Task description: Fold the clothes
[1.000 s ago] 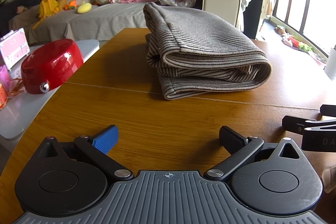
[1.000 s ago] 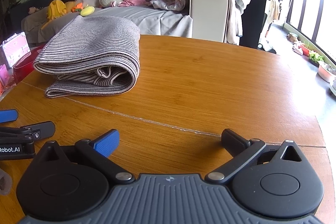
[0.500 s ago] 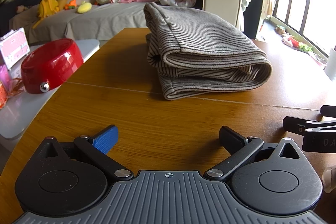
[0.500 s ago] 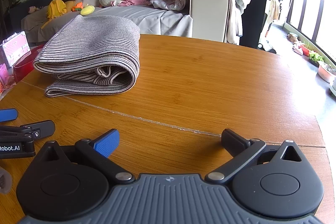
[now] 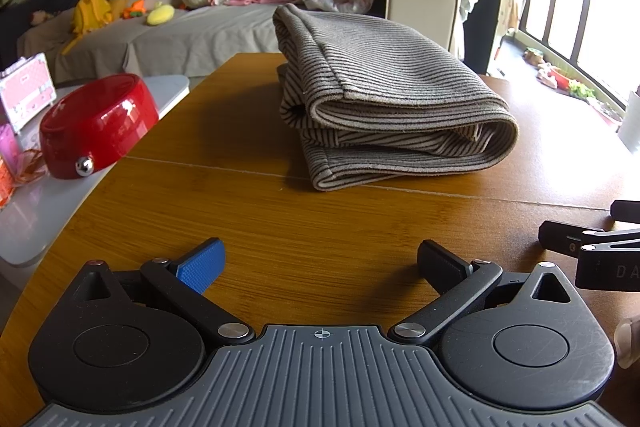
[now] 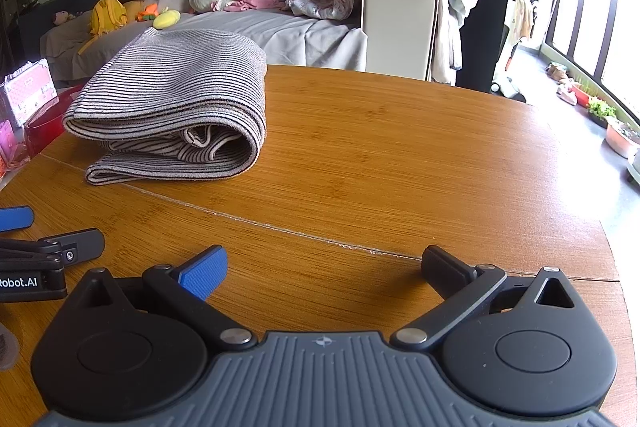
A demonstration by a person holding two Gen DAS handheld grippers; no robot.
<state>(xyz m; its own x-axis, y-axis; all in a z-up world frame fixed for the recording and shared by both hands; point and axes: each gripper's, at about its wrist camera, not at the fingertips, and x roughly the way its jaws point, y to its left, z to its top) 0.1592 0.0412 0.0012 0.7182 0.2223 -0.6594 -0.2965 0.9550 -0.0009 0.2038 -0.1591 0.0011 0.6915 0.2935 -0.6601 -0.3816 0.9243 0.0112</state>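
A grey striped garment (image 5: 384, 95) lies folded in a thick bundle on the wooden table (image 5: 224, 211); the right wrist view shows the same garment (image 6: 176, 107) at the left. My left gripper (image 5: 322, 261) is open, low over the table, well short of the bundle, with nothing between its fingers. My right gripper (image 6: 324, 265) is open too, empty, to the right of the garment and nearer than it. Each view catches the other gripper's black fingers at its edge, the right one (image 5: 592, 247) and the left one (image 6: 52, 251).
A red bowl-like object (image 5: 96, 127) and a pink case (image 5: 26, 95) sit on a white side table left of the wooden table. Behind are a sofa (image 5: 192, 35) with plush toys and clothes, and a beige chair (image 6: 400, 23) at the far edge. Windows stand at the right.
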